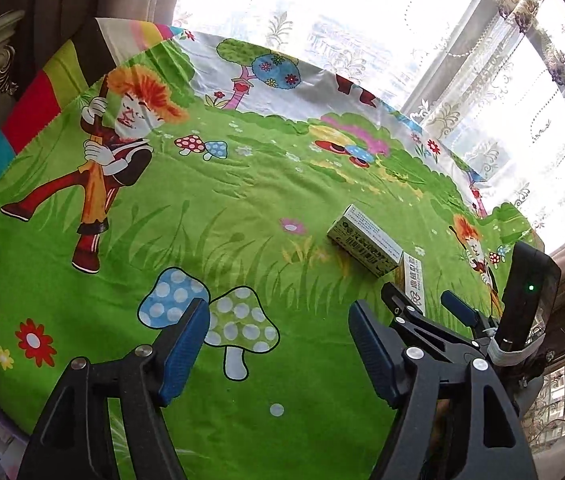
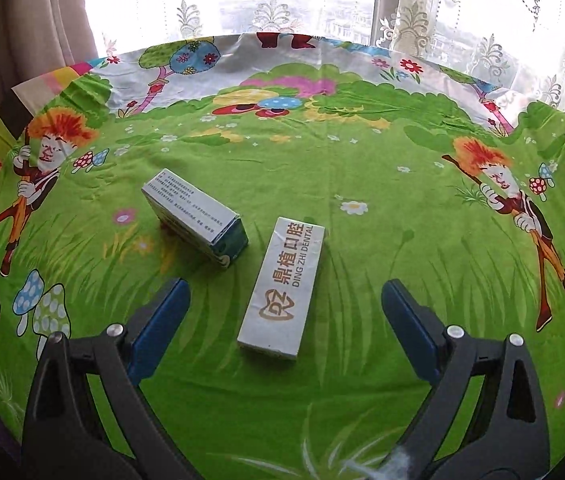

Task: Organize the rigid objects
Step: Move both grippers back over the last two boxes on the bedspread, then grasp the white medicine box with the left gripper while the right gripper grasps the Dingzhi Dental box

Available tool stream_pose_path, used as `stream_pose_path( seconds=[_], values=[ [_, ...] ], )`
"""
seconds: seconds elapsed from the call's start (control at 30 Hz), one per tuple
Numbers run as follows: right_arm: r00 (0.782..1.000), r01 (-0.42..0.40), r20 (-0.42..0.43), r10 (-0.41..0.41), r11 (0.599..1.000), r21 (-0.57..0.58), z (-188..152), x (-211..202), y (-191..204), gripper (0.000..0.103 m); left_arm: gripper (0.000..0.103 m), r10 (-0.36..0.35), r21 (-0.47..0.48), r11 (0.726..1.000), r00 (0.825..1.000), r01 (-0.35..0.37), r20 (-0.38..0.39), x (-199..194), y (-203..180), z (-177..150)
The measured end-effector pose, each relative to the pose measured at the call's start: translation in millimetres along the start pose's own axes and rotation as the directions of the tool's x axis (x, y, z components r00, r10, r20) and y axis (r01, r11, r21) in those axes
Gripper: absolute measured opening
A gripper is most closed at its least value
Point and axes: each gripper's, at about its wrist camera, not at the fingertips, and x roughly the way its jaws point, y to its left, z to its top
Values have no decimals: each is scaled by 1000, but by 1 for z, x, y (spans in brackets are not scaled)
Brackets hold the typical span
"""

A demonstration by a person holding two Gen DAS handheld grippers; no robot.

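1. Two boxes lie loose on the cartoon-print cloth point(image 2: 322, 184), neither one held: a white dental box point(image 2: 282, 288) flat with its label up, and a green-ended box point(image 2: 194, 216) resting on a long side just to its left as the right wrist view shows it.
2. They sit near each other at an angle, corners close but apart (no neat row or stack that I can see), so I judge the organizing hardly begun; both boxes are left to place.
3. No tray or bin shows in either view, so where they should end up I cannot tell.
4. Right gripper point(image 2: 284, 316): fingers spread wide, nothing pinched. The dental box lies lengthwise in the gap between the two blue pads point(image 2: 162, 328), clear of both and below them on the cloth.
5. Left gripper point(image 1: 278, 350): fingers also spread, empty, only a printed mushroom between them. Both boxes lie ahead and off to its right, well outside its gap, the dental box point(image 1: 414, 280) partly hidden behind the right gripper.
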Motion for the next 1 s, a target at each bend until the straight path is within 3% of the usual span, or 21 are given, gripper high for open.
stream_pose_path(
  seconds=[0.07, 0.3, 0.47, 0.63, 0.77, 1.0],
  values=[
    [1000, -4, -30, 4, 1000, 7, -1, 7, -3, 75, 78, -4, 45, 999, 1000, 3, 9, 5, -11, 4],
    [1000, 6, -6, -6, 1000, 14, 0, 7, -18, 35, 85, -7, 159, 987, 1000, 4, 18, 28, -45, 20],
    [1000, -8, -1, 8, 999, 48, 3, 8, -31, 35, 86, 3, 281, 960, 1000, -6, 11, 52, -76, 27],
    [1000, 6, 3, -6, 996, 84, 5, 9, -47, 35, 87, -6, 413, 911, 1000, 3, 6, 70, -100, 29],
    [1000, 22, 9, -23, 994, 105, 7, 12, -58, 35, 87, 6, 467, 884, 1000, -9, 9, 82, -106, 30],
    [1000, 11, 12, -12, 993, 120, 9, 13, -64, 35, 87, 10, 499, 866, 1000, -10, 3, 99, -111, 34]
  ],
)
